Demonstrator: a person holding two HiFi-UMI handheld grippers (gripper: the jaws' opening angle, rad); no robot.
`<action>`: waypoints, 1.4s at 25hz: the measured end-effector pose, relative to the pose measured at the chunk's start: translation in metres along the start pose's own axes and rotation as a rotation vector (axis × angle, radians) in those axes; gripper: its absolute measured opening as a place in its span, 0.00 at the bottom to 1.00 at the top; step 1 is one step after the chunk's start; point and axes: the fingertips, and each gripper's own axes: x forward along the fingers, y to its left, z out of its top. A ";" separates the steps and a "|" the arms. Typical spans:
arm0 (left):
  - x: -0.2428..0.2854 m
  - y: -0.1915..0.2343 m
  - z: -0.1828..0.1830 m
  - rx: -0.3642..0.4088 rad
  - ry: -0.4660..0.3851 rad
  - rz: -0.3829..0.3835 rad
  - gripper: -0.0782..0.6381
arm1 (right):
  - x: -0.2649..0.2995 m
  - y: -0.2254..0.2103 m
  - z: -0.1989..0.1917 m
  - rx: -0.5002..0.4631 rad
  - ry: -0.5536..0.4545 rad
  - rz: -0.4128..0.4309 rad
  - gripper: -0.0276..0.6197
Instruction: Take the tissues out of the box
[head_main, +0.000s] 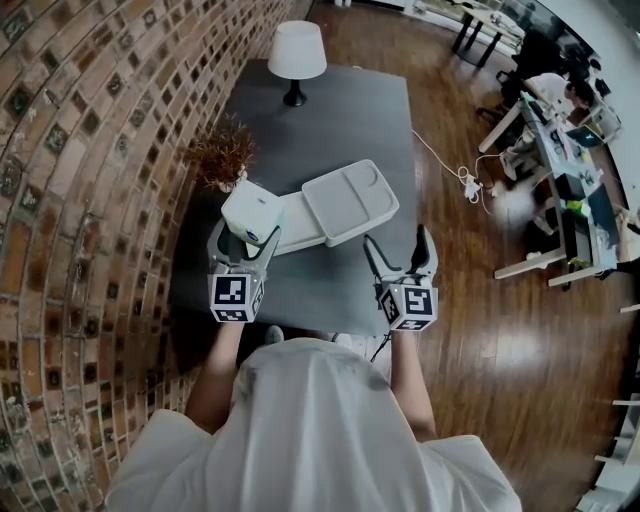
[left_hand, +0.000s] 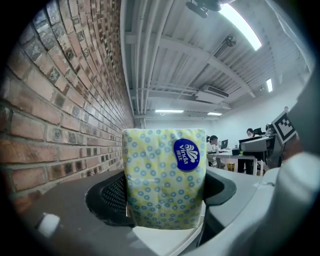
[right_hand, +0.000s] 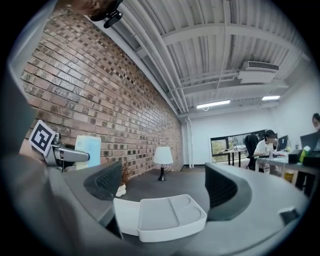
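Grip is on the left side: the left gripper (head_main: 247, 238) has its jaws clamped on two opposite sides of the tissue pack (left_hand: 164, 177). It holds the pack raised over the left end of the white box (head_main: 350, 205), which lies open on the dark table (head_main: 350, 120). This hold reads as the lift-out step, with the pack apparently already free of the box. The pack stands on end between the pads. Its long axis runs up and down, across the jaw line, and its printed face with the blue label points back at the gripper's camera. The right gripper (right_hand: 165, 187) has its jaws parted and empty just short of the box, probably ready to steady it. Beyond stand a dried plant (head_main: 222, 150) and a lamp (head_main: 297, 55).
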 end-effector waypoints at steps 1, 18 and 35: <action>-0.002 -0.001 0.000 -0.007 -0.007 -0.001 0.68 | -0.003 0.001 -0.002 0.006 -0.003 -0.009 0.84; -0.015 -0.028 0.022 0.007 -0.120 -0.036 0.68 | -0.019 0.011 0.026 -0.064 -0.142 -0.109 0.82; -0.014 -0.018 0.014 0.021 -0.113 -0.009 0.68 | -0.025 0.009 0.010 -0.059 -0.065 -0.112 0.79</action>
